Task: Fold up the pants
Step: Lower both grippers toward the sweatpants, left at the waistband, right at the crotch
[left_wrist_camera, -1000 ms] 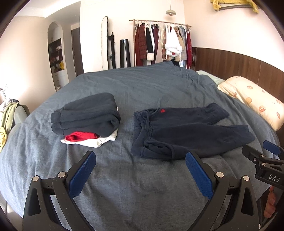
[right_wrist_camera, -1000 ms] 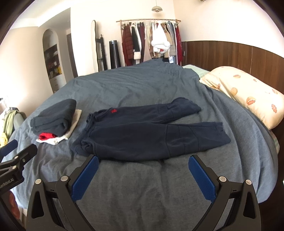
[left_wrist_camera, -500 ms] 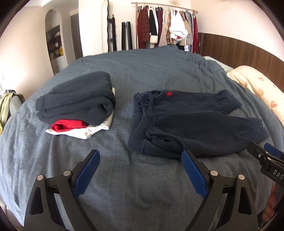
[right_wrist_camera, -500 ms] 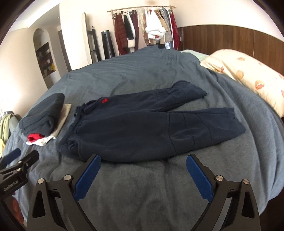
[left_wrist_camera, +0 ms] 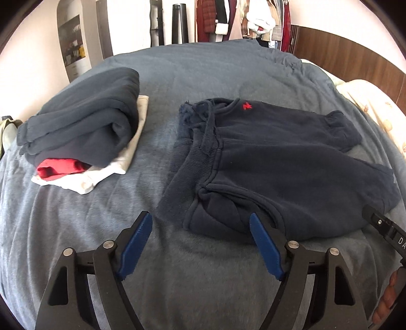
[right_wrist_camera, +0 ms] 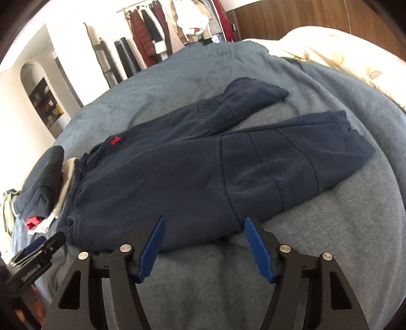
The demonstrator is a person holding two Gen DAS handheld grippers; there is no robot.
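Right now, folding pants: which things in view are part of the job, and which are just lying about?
In the job:
- navy pants, spread flat on the bed
- left gripper, jaws closing, nothing between them
- right gripper, jaws closing, nothing between them

Lying about:
- stack of folded clothes
- pillow
- clothes rack

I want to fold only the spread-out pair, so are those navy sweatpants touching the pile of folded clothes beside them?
Apart. The left wrist view shows bare grey blanket between the navy sweatpants and the pile of folded clothes.
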